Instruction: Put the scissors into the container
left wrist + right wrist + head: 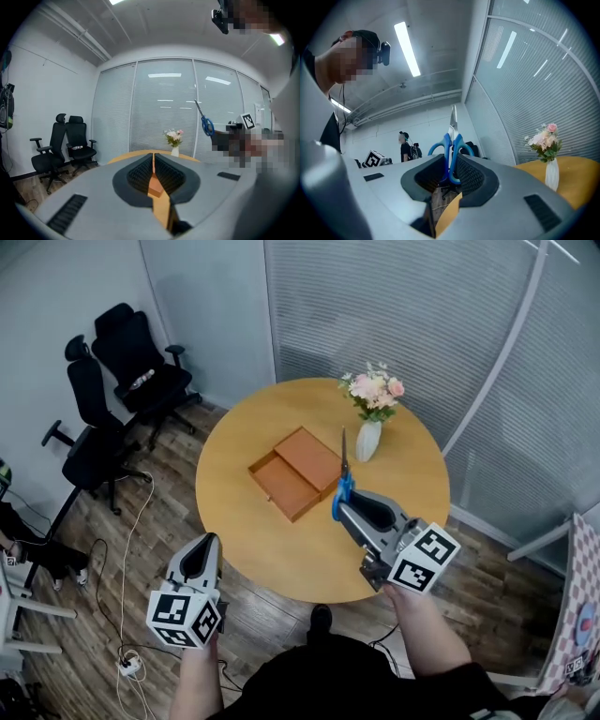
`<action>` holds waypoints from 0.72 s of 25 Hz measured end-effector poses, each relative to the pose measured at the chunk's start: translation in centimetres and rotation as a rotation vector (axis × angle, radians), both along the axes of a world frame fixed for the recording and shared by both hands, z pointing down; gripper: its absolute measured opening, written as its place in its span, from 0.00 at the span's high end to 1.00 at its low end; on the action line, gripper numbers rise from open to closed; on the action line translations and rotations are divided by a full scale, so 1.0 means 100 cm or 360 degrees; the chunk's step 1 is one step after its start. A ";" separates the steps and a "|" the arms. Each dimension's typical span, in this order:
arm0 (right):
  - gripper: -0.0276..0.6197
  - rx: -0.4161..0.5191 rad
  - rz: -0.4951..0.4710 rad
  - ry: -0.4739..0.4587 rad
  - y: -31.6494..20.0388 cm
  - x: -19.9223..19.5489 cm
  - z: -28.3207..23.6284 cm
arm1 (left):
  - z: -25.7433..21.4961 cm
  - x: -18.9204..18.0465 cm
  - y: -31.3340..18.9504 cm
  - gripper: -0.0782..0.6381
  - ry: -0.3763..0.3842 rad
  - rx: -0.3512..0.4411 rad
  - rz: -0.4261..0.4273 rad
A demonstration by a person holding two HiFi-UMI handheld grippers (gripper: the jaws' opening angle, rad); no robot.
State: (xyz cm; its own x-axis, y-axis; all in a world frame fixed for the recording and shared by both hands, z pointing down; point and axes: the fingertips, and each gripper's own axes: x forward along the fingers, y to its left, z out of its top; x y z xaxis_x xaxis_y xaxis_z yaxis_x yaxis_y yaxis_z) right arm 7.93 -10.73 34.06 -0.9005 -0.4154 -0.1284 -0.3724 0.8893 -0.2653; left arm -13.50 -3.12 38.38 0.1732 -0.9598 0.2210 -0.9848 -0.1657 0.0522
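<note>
Blue-handled steel scissors [450, 149]: pinched at the handle loops between your right gripper's [449, 165] jaws, blades pointing straight out past the tips. In the head view they sit above the round wooden table [246, 532], at the right edge of the flat orange-brown wooden box [294, 474]. Your left gripper [153, 161]: jaws pressed together, nothing between them, held off the table's near edge. White vase of pink flowers [368, 439] stands just beyond the scissors.

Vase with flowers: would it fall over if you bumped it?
Probably. The vase is tall and narrow, with flowers spreading wide above it, so it looks top-heavy. It seems white and glossy like china, so it might break.
</note>
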 end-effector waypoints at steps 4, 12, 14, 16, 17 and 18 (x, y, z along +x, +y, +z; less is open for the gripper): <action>0.81 -0.0014 -0.0024 -0.0017 -0.035 0.005 -0.003 | -0.005 0.011 -0.041 0.86 0.0011 0.0001 0.0016; 0.81 -0.0079 -0.0055 -0.0032 -0.076 0.008 0.005 | -0.011 0.024 -0.082 0.86 -0.0007 0.0002 0.0017; 0.81 -0.0095 -0.0056 -0.0017 -0.082 0.005 0.010 | -0.010 0.023 -0.089 0.86 -0.0011 -0.0004 0.0024; 0.81 -0.0109 -0.0046 -0.0005 -0.090 0.002 0.013 | -0.009 0.020 -0.097 0.86 -0.0007 -0.0002 0.0032; 0.81 -0.0115 -0.0039 0.0001 -0.093 0.000 0.014 | -0.009 0.018 -0.101 0.86 -0.0003 0.0001 0.0038; 0.81 -0.0120 -0.0033 0.0008 -0.096 -0.003 0.016 | -0.008 0.016 -0.105 0.86 0.0002 0.0004 0.0046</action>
State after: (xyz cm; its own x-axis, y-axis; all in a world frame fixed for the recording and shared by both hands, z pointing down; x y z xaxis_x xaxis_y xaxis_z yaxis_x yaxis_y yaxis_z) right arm 7.67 -20.31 35.63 -0.9095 -0.4051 -0.0930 -0.3556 0.8744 -0.3302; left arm -11.89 -13.65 37.62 0.2012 -0.9549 0.2183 -0.9795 -0.1943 0.0527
